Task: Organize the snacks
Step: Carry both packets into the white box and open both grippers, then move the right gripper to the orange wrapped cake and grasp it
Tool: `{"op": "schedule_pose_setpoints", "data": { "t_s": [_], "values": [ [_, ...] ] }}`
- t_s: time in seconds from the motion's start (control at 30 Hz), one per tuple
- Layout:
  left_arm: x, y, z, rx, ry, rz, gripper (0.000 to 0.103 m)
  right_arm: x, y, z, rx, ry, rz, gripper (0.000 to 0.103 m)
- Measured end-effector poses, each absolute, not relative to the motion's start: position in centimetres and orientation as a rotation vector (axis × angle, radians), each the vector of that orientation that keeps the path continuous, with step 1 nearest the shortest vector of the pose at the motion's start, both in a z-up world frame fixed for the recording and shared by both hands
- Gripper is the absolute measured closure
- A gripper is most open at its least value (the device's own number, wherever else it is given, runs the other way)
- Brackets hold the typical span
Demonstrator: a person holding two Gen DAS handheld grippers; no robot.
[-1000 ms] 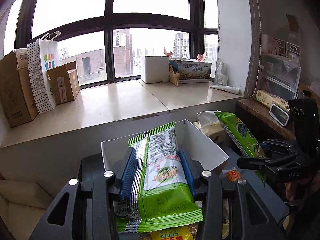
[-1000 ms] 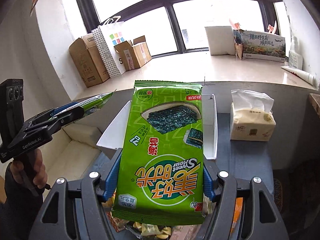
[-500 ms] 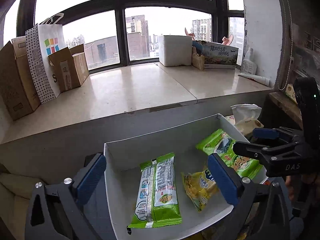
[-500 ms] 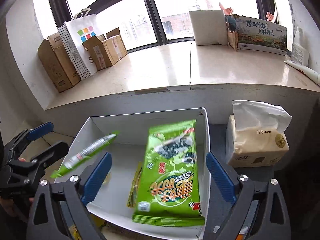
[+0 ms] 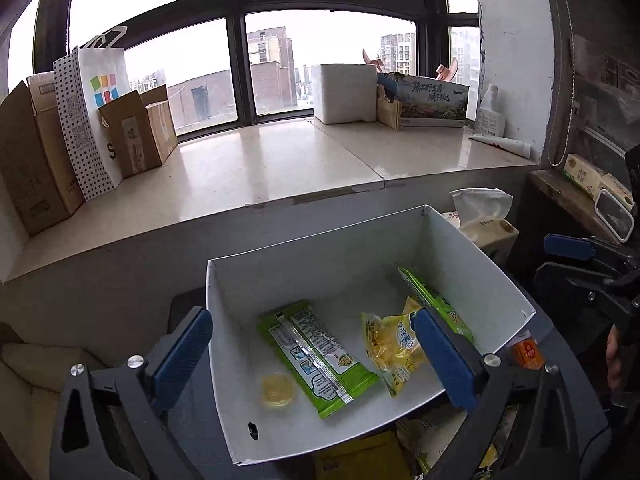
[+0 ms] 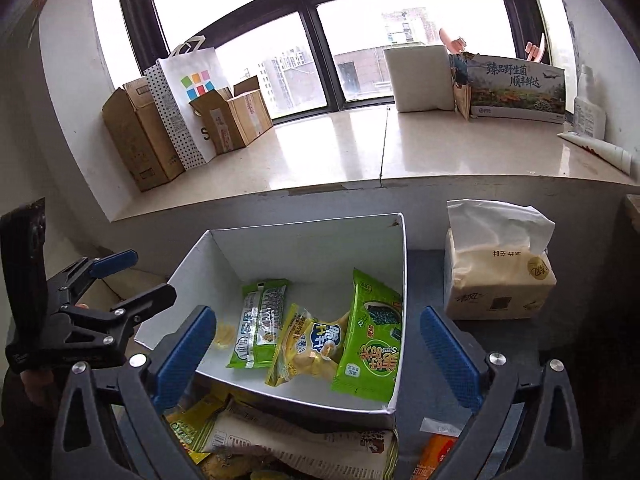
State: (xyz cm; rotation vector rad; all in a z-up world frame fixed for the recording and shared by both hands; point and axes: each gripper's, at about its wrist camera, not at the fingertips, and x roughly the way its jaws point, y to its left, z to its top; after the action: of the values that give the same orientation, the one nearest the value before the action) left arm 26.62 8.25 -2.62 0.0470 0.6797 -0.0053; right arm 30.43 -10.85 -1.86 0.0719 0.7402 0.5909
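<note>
Both the left tool (image 5: 312,354) and right tool (image 6: 316,350) have just been opening and now gape empty above the white box (image 6: 304,236), where several snack packets (image 6: 370,340) lie, while more loose snacks (image 6: 280,436) wait in front.

Overcast daylight floods through the blown-out window (image 5: 280,40); sharp frames, fisheye-bent edges, dark vignetted corners

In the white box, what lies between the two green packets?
A yellow snack bag lies between the long green packet and the green seaweed packet, seen in the right wrist view.
</note>
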Motion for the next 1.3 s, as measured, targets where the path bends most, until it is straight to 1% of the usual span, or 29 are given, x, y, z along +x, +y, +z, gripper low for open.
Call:
{"op": "schedule_pose_setpoints", "data": {
  "t_s": [0.2,0.33,0.57,0.7,0.87,1.03,1.3],
  "values": [
    [21.3,7.7,-1.3,0.015,0.666,-0.07,0.0,25.4,-13.2,1.4,0.05,0.647,0.626,0.0],
    [17.2,7.9,-0.9,-0.031,0.654,-0.078,0.0,21.7,-14.7,1.5,0.044,0.637,0.657,0.0],
    [10.7,7.8,-2.8,-0.127,0.668,-0.079,0.0,14.7,-18.6,-2.4,0.07,0.656,0.595,0.0],
    [7.9,7.4,-4.8,-0.154,0.689,-0.036,0.0,12.7,-21.0,-6.2,0.113,0.789,0.487,0.0],
    [6.6,6.8,-7.1,-0.193,0.739,-0.04,0.0,13.1,-22.8,-9.8,0.186,0.92,0.399,0.0],
    [6.0,6.5,-8.1,-0.206,0.759,-0.051,0.0,16.1,-21.8,-11.8,0.194,0.969,0.37,0.0],
    [5.3,7.4,-8.8,-0.206,0.774,-0.027,0.0,23.4,-18.9,-14.8,0.081,1.016,0.281,0.0]
  ]
}}
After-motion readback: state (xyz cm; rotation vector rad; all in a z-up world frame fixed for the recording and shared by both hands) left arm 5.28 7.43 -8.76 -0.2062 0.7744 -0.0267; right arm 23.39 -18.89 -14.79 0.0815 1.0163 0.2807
